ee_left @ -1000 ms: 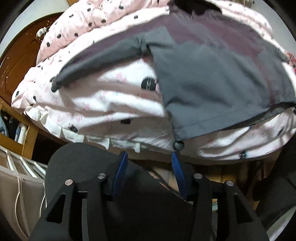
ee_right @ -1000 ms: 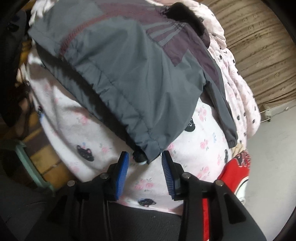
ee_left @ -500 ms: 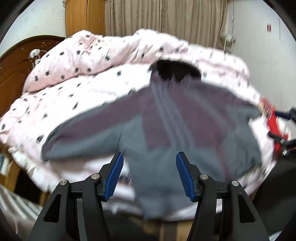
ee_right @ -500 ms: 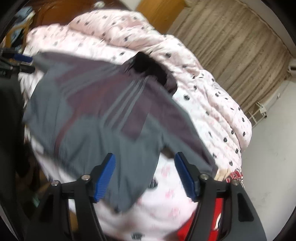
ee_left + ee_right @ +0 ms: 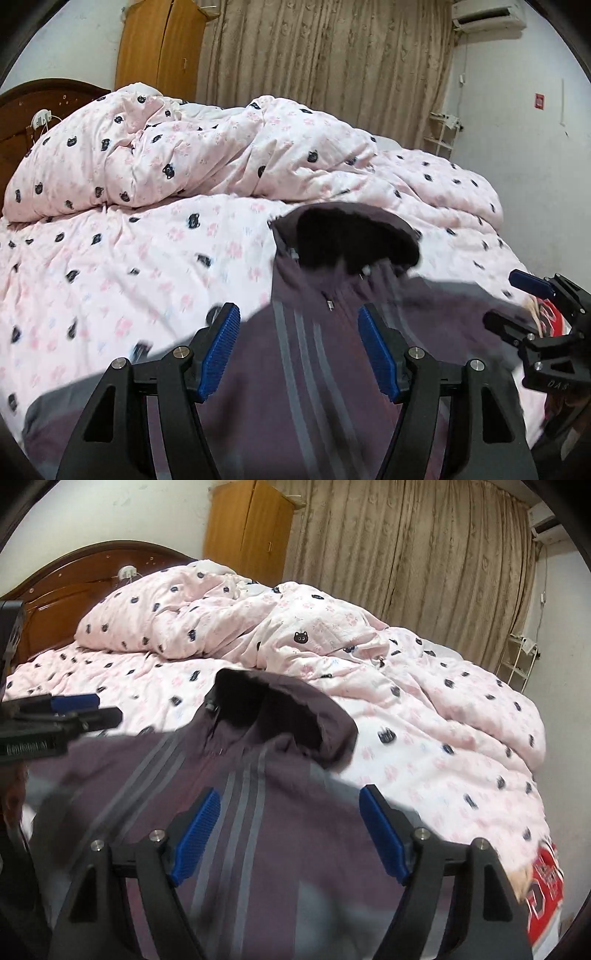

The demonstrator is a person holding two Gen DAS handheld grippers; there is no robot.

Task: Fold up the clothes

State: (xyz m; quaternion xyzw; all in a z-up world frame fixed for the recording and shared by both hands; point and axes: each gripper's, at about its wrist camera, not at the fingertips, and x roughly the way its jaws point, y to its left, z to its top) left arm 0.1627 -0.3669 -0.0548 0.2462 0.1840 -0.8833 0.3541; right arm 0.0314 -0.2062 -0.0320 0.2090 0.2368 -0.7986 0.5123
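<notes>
Both grippers have pulled back from the jacket's hem, jaws just opening with nothing between them: left gripper point(image 5: 299, 349) and right gripper point(image 5: 290, 830) hang open above the jacket point(image 5: 321, 354), spread front-up at the bed's point(image 5: 122, 258) near edge, hood toward the middle. Its lower part seems to overhang; a careless fold might drag it off.

The left gripper point(image 5: 62, 716), seen at the left edge of the right wrist view, carries pale lettering on its black body, too blurred to read. The right gripper point(image 5: 532, 306), seen in the left wrist view, shows small letters resembling "DAS". The red garment point(image 5: 543, 890) beside the right gripper bears illegible white lettering.
</notes>
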